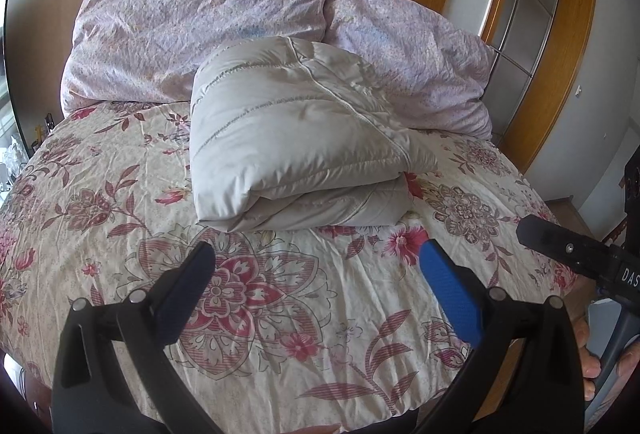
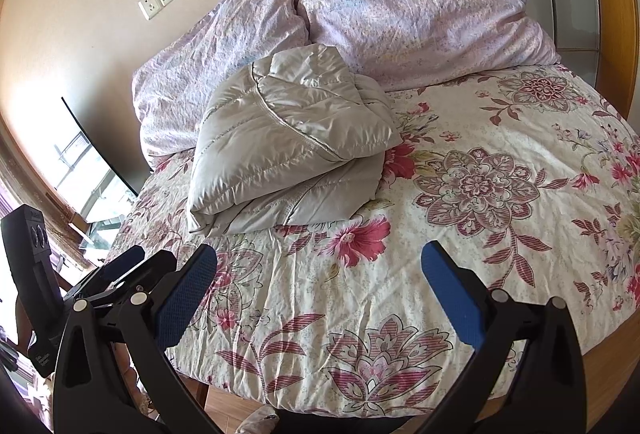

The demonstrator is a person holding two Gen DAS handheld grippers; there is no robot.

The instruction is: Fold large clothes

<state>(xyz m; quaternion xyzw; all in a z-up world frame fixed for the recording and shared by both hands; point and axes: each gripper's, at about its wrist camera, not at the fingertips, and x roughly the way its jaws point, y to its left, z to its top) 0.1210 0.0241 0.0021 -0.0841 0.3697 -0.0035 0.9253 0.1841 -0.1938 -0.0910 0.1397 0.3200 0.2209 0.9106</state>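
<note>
Since both tools hang above near edge of bed, nothing gripped: left tool spread wide, right tool likewise, likely clear of finished work. Jacket at 12 o'clock, folded into bundle, against pillows, apparently parked out of way.
</note>
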